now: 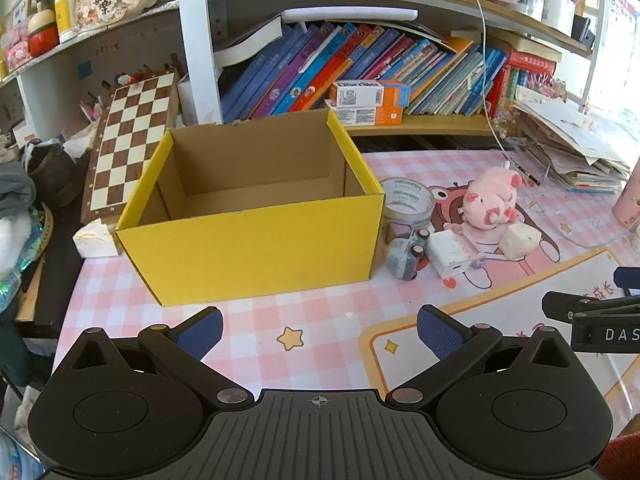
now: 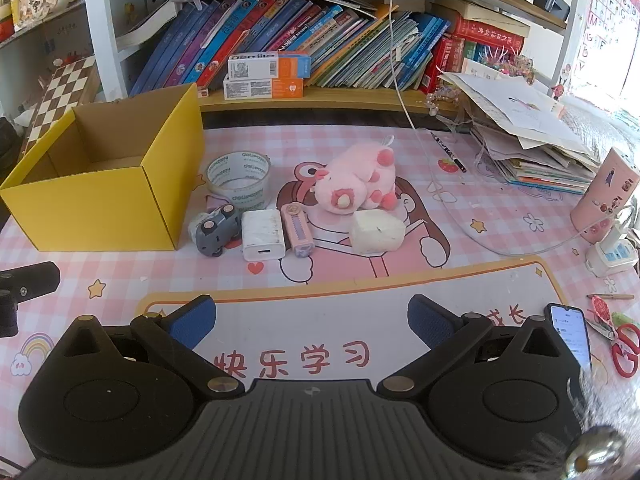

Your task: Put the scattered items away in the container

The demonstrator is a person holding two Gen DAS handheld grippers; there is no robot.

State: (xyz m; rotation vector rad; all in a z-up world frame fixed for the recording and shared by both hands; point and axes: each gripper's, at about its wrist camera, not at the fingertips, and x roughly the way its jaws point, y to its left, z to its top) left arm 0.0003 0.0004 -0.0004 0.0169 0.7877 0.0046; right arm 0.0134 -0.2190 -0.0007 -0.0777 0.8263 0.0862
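An open, empty yellow cardboard box (image 1: 256, 236) (image 2: 104, 204) stands on the pink desk mat. To its right lie a tape roll (image 2: 239, 178) (image 1: 408, 200), a grey toy car (image 2: 216, 230) (image 1: 405, 254), a white charger (image 2: 262, 234) (image 1: 448, 254), a small pink device (image 2: 297, 230), a pink plush pig (image 2: 356, 182) (image 1: 490, 198) and a white block (image 2: 376, 232) (image 1: 520, 240). My left gripper (image 1: 320, 330) is open and empty, just in front of the box. My right gripper (image 2: 312, 320) is open and empty, in front of the items.
A bookshelf with leaning books (image 2: 280, 40) runs along the back. A chessboard (image 1: 128, 144) leans left of the box. A paper pile (image 2: 532, 140), pink cup (image 2: 604, 196), phone (image 2: 570, 334) and scissors (image 2: 624, 344) are at the right. A white cable (image 2: 440, 184) crosses the mat.
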